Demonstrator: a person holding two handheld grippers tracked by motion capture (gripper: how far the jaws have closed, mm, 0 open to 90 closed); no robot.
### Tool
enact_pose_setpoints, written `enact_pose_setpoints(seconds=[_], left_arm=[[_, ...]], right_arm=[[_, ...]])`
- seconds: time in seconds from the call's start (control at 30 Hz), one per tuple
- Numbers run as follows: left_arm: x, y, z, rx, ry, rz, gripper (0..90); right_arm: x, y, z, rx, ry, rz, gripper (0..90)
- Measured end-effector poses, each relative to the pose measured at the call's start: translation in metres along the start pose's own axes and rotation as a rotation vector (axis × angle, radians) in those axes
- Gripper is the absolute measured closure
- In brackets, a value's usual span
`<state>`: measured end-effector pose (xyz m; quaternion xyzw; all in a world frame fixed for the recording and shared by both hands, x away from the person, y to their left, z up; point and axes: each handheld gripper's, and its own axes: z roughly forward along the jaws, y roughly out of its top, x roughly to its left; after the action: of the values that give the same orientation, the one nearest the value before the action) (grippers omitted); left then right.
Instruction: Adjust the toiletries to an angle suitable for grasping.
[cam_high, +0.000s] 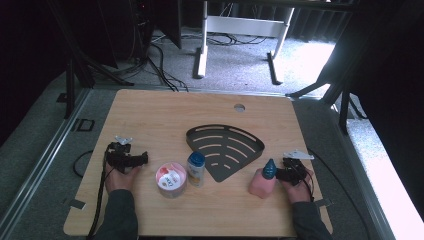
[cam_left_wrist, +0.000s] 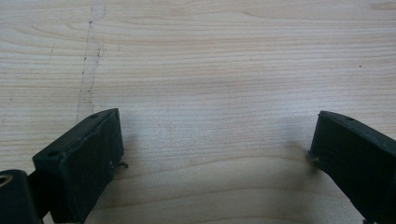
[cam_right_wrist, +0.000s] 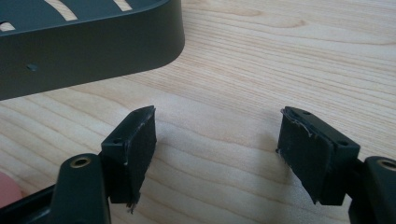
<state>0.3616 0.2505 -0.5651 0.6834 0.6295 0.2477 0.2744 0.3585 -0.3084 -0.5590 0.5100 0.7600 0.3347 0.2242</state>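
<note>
Both pairs of jaws stand apart with only bare wood between them. The right gripper (cam_high: 283, 174) rests near the table's (cam_high: 150, 115) right edge, just beside a pink bottle (cam_high: 262, 184) with a blue cap, the dark slotted tray (cam_right_wrist: 88, 42) close ahead of it. The left gripper (cam_high: 141, 159) lies near the left edge; a pink-lidded jar (cam_high: 171, 179) and a blue-capped bottle (cam_high: 195, 168) stand between it and the tray, toward the front edge.

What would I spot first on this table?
Probably the dark fan-shaped rack in the middle of the wooden table. Next, the pink bottle with a blue cap beside the right gripper, and the pink tub next to a small blue-capped bottle near the left gripper.
</note>
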Motion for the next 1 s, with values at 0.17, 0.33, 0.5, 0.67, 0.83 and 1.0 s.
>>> enact_pose_setpoints(seconds=[0.17, 0.33, 0.5, 0.67, 0.83, 1.0], left_arm=[[0.0, 0.0, 0.0, 0.0, 0.0, 0.0, 3.0], [-0.002, -0.004, -0.005, -0.041, -0.023, 0.021, 16.0], [-0.006, -0.005, -0.008, -0.059, -0.037, 0.032, 31.4], [-0.01, -0.005, -0.012, -0.038, -0.038, 0.032, 45.6], [-0.012, -0.003, -0.023, -0.074, -0.133, 0.031, 53.0], [-0.027, 0.003, -0.048, -0.147, -0.237, 0.117, 52.5]], right_arm=[[0.0, 0.0, 0.0, 0.0, 0.001, -0.001, 27.4], [0.0, 0.0, 0.0, 0.001, 0.0, -0.001, 27.3], [0.0, 0.0, 0.0, 0.0, 0.0, -0.001, 27.3], [0.0, 0.0, 0.0, 0.001, 0.001, -0.002, 27.2], [0.0, 0.0, 0.0, 0.001, 0.001, -0.002, 27.2], [0.0, 0.0, 0.0, 0.001, 0.001, -0.002, 27.2]])
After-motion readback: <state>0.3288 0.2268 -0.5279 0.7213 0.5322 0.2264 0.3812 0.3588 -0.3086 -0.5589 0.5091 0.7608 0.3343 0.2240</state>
